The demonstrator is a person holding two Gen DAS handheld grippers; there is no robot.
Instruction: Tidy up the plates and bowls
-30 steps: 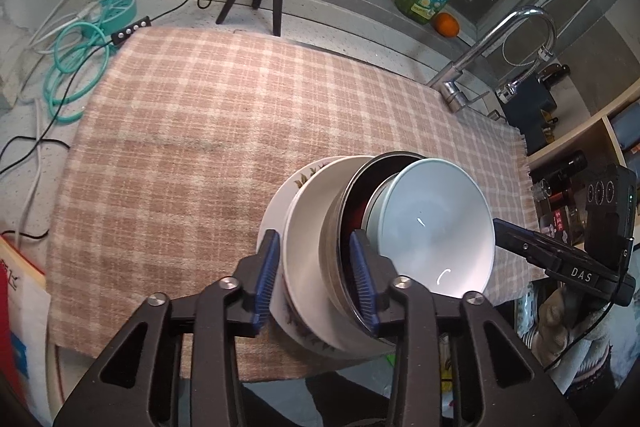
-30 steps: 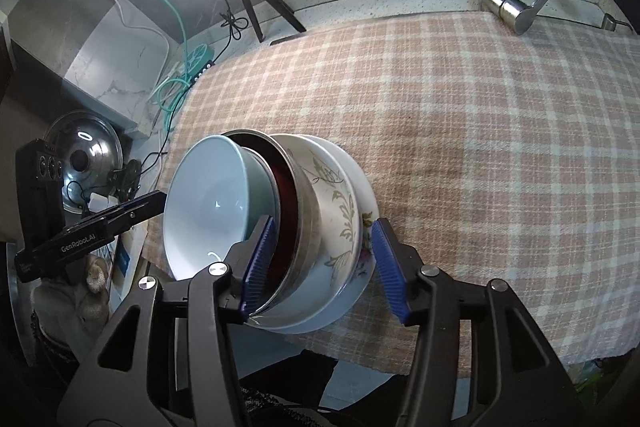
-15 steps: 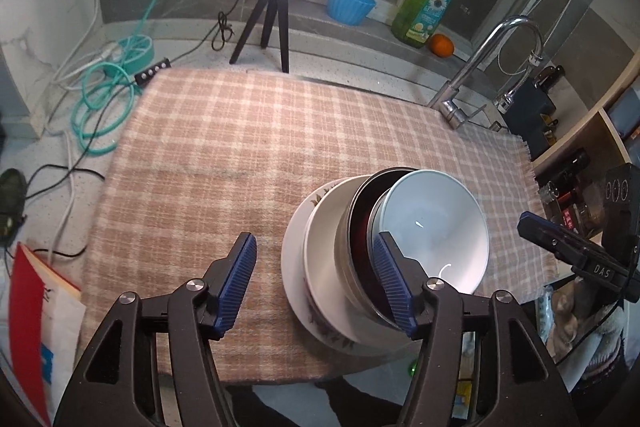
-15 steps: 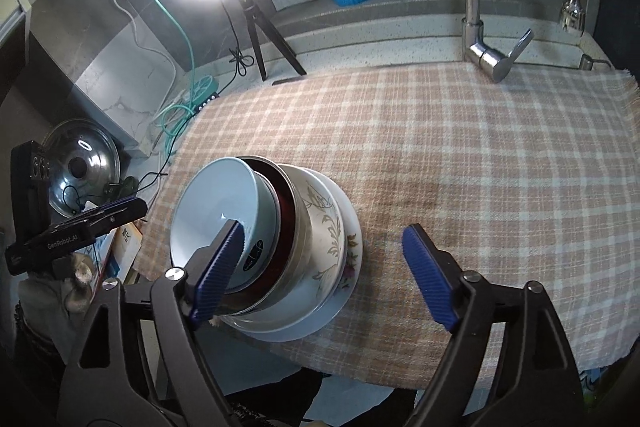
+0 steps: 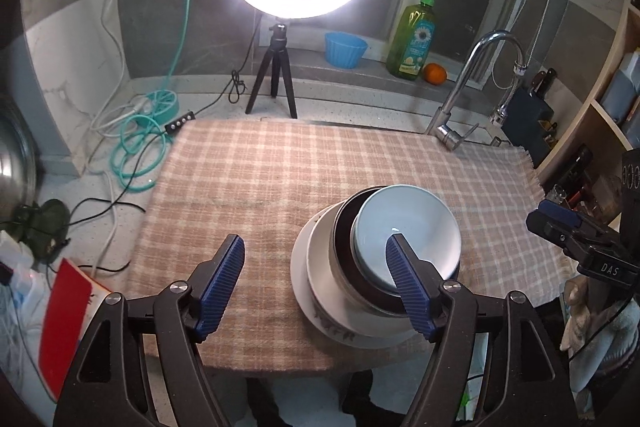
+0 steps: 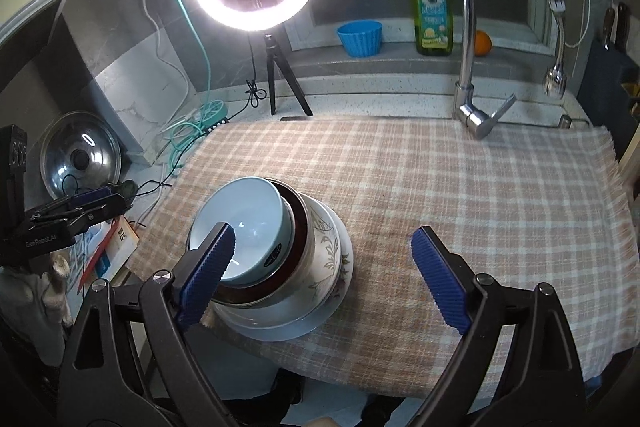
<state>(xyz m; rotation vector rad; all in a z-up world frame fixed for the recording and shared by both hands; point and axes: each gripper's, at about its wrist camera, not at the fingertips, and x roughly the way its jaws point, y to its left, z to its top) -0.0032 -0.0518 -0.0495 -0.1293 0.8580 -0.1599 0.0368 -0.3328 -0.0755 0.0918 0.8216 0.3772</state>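
Observation:
A stack of dishes stands on the checked cloth (image 5: 280, 179) near its front edge: a white plate (image 5: 301, 281) at the bottom, a floral bowl (image 6: 326, 247), a dark metal bowl (image 5: 342, 239) and a pale blue bowl (image 5: 404, 223) on top. My left gripper (image 5: 314, 241) hangs above and in front of the stack, its jaws opening, the pads touching nothing. My right gripper (image 6: 323, 231) hovers on the other side, jaws opening wide with nothing gripped. Each gripper shows at the edge of the other's view, the right gripper (image 5: 576, 239) included.
A ring light on a tripod (image 5: 274, 75), a blue cup (image 5: 345, 49), a soap bottle (image 5: 414, 35) and an orange (image 5: 435, 73) line the back ledge. The faucet (image 6: 476, 115) rises at the cloth's far right. Cables (image 5: 140, 143), a pot lid (image 6: 80, 159) and a red book (image 5: 64, 315) lie left.
Both grippers let go of the stack's rims, spread their jaws wide and drew back and upward. The stack stays put on the cloth.

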